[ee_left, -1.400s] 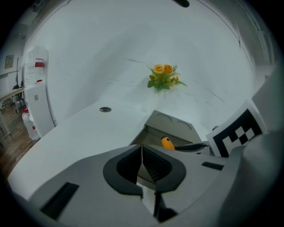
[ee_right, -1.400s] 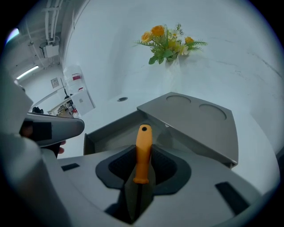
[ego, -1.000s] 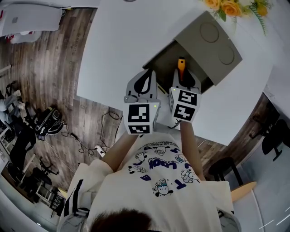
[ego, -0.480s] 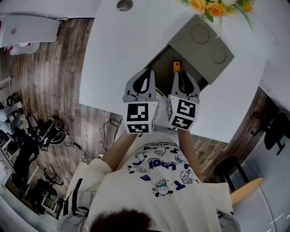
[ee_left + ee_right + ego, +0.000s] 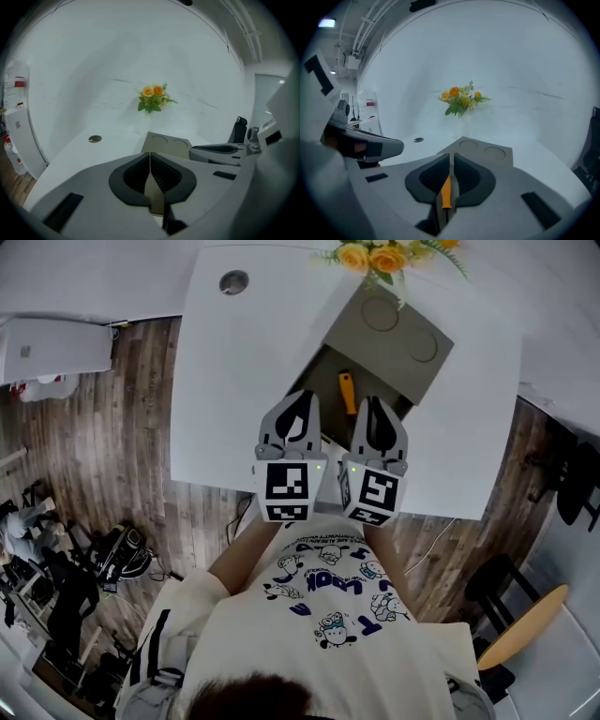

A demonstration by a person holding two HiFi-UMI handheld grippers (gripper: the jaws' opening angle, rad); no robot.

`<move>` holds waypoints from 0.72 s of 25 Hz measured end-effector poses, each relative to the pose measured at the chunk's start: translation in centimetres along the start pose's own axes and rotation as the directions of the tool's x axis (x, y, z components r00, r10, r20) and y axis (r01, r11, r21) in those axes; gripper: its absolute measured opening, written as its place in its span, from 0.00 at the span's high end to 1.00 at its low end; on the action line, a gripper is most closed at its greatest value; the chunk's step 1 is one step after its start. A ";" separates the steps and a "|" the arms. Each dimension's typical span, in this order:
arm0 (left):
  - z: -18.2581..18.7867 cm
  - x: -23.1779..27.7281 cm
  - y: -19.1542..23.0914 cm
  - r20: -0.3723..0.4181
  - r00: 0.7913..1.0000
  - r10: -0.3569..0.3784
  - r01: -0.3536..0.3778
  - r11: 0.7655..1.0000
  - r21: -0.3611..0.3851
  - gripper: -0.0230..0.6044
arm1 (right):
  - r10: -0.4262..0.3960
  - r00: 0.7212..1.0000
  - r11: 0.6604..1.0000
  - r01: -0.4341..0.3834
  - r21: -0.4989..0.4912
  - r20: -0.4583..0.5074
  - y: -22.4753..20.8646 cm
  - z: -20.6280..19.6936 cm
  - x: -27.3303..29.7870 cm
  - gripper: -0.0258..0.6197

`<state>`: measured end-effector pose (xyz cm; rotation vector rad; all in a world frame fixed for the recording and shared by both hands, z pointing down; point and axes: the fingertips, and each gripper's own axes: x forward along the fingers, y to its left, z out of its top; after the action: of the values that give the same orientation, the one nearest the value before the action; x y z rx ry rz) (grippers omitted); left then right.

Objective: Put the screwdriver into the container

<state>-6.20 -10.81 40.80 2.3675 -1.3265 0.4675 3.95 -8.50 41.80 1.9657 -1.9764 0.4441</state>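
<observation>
The screwdriver (image 5: 347,393), with its orange handle, lies inside the open grey container (image 5: 323,371), whose lid (image 5: 394,329) is folded back. My right gripper (image 5: 372,402) hovers just short of the container's near edge, to the right of the handle and clear of it. Its jaws are closing to a thin slit with nothing between them. In the right gripper view the screwdriver (image 5: 446,190) shows through that slit, lying below my right gripper (image 5: 451,159). My left gripper (image 5: 300,399) sits beside it, shut and empty, and the left gripper view shows the left gripper (image 5: 150,157) with its pads together.
The container stands on a white table (image 5: 244,381) with a round cable hole (image 5: 233,281) at its far left. A bunch of orange flowers (image 5: 380,257) stands behind the lid. Wooden floor, chairs and cables surround the table.
Both grippers have drawn back from the container toward the person. The right jaws, wide apart near the screwdriver before, have come together. The screwdriver stays in the container.
</observation>
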 end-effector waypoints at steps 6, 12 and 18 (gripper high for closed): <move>0.8 -1.3 -1.3 0.042 0.998 -0.055 0.053 0.998 0.047 0.93 | -0.045 0.996 0.999 0.044 0.026 0.079 -0.6 1.1 -2.3 0.89; 0.9 -2.6 -2.4 0.090 0.991 -0.103 0.094 0.991 0.100 0.93 | -0.069 0.988 0.996 0.060 0.065 0.137 -0.9 1.4 -4.0 0.89; 1.0 -3.5 -3.2 0.116 0.985 -0.124 0.108 0.984 0.140 0.93 | -0.074 0.981 0.993 0.057 0.101 0.177 -0.9 1.3 -5.4 0.89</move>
<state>-5.05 -7.21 37.74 2.6056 -1.2348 0.3910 4.89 -4.18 38.29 2.1938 -2.0234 0.3620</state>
